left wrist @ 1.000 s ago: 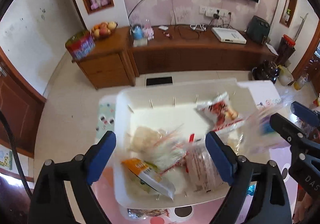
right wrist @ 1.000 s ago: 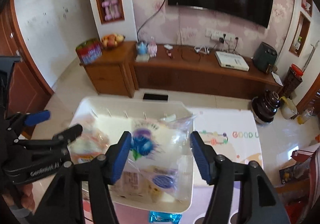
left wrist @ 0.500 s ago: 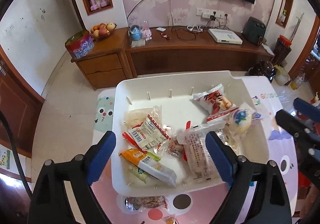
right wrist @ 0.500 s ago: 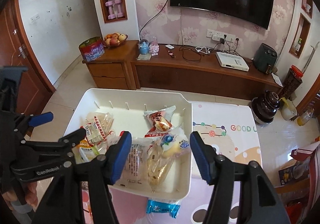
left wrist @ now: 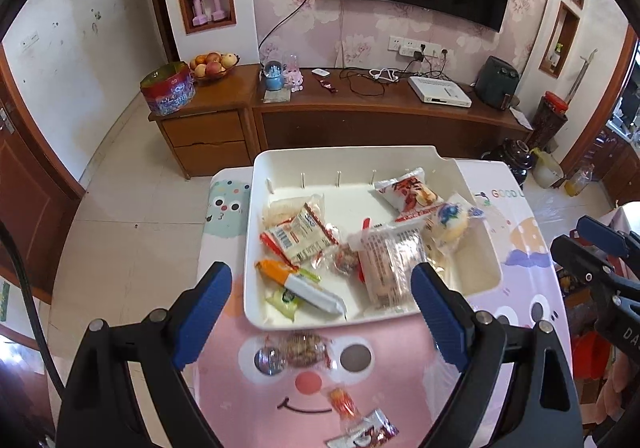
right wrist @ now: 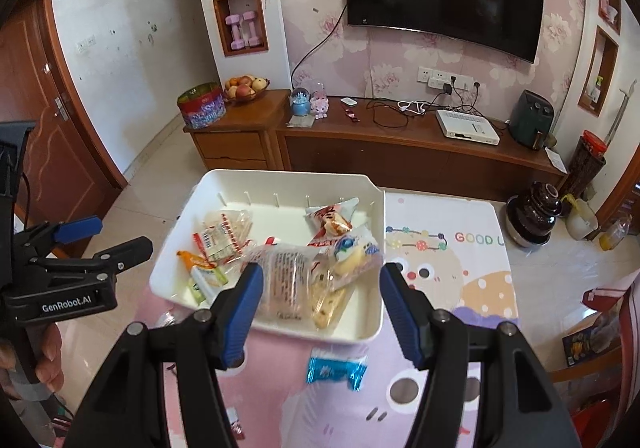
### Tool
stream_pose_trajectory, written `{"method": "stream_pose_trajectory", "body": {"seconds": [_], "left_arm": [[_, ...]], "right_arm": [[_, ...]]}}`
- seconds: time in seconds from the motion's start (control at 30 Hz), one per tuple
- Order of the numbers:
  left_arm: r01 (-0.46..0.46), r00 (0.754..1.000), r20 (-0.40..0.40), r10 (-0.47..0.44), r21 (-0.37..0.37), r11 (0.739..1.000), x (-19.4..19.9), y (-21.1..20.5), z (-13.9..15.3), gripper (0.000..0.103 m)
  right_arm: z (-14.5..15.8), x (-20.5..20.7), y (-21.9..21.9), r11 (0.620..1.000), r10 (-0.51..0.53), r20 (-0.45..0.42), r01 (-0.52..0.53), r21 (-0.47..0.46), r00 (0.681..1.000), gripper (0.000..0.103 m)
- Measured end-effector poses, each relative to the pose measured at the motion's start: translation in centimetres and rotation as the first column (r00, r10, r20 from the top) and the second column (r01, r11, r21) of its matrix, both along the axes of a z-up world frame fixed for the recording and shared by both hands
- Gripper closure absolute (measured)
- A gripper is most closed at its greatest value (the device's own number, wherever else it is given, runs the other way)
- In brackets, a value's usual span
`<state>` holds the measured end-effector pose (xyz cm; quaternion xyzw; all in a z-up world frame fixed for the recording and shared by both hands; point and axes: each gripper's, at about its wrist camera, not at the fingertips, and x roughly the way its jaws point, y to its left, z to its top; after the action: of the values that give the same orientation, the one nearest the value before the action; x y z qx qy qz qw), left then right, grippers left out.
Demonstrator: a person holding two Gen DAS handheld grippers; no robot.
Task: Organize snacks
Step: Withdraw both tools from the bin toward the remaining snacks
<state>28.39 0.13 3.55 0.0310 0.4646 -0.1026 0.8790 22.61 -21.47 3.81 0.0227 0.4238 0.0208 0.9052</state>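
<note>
A white tray (left wrist: 249, 248) on the pink cartoon mat holds several snack packs: a red-and-white packet (left wrist: 408, 194), a blue-labelled bun pack (left wrist: 450, 222), a clear wrapped pack (left wrist: 390, 264) and an orange-and-white packet (left wrist: 300, 284). My left gripper (left wrist: 320, 272) hangs open over the tray's near edge with nothing between its fingers. My right gripper (right wrist: 322, 272) is also open and empty, above the near right part of the tray (right wrist: 382, 248). Each gripper appears in the other's view: the left gripper (right wrist: 104, 238) and the right gripper (left wrist: 584, 236).
Loose sweets lie on the mat in front of the tray: a clear wrapped candy (left wrist: 300, 348), a small orange candy (left wrist: 342, 400), a packet (left wrist: 364, 434) and a blue packet (right wrist: 336, 368). A hand (right wrist: 40, 360) holds the left gripper. A wooden cabinet (left wrist: 360, 116) stands beyond the table.
Both grippers have drawn back and up from the tray. The blue-labelled bun pack that was between my right fingers now lies in the tray.
</note>
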Motion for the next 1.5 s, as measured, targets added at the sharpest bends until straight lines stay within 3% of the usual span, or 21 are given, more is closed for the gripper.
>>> {"method": "stream_pose_trajectory", "body": {"seconds": [0.33, 0.67, 1.0, 1.17, 1.3, 1.5], "left_arm": [[0.03, 0.999, 0.014, -0.03, -0.034, 0.999, -5.7, 0.3, 1.0, 0.012], [0.024, 1.0, -0.006, -0.024, -0.057, 0.998, -9.3, 0.3, -1.4, 0.012], [-0.027, 0.999, -0.033, 0.028, 0.001, 1.0, -11.6, 1.0, -8.2, 0.012], [0.059, 0.994, -0.092, -0.054, 0.054, 0.997, -13.3, 0.0, -13.0, 0.012], [0.157, 0.978, -0.153, -0.142, 0.091, 0.983, -14.5, -1.0, -17.0, 0.012], [0.204, 0.965, -0.188, -0.184, 0.093, 0.974, -14.5, -0.9, -20.0, 0.012]], "right_arm": [[0.4, -4.6, -0.2, 0.999, 0.05, 0.011, -0.05, 0.014, 0.999, 0.042], [-1.4, -6.8, -0.1, 0.99, 0.138, -0.005, -0.138, -0.039, 0.99, 0.042], [-6.7, -6.1, -0.6, 0.979, 0.192, -0.065, -0.196, -0.064, 0.979, 0.042], [-10.4, -4.9, -1.1, 0.976, 0.209, -0.123, -0.216, -0.041, 0.97, 0.042], [-13.7, -3.9, -1.4, 0.952, 0.299, -0.173, -0.306, -0.013, 0.938, 0.042], [-17.4, -2.7, -1.3, 0.902, 0.382, -0.204, -0.412, -0.13, 0.901, 0.042]]}}
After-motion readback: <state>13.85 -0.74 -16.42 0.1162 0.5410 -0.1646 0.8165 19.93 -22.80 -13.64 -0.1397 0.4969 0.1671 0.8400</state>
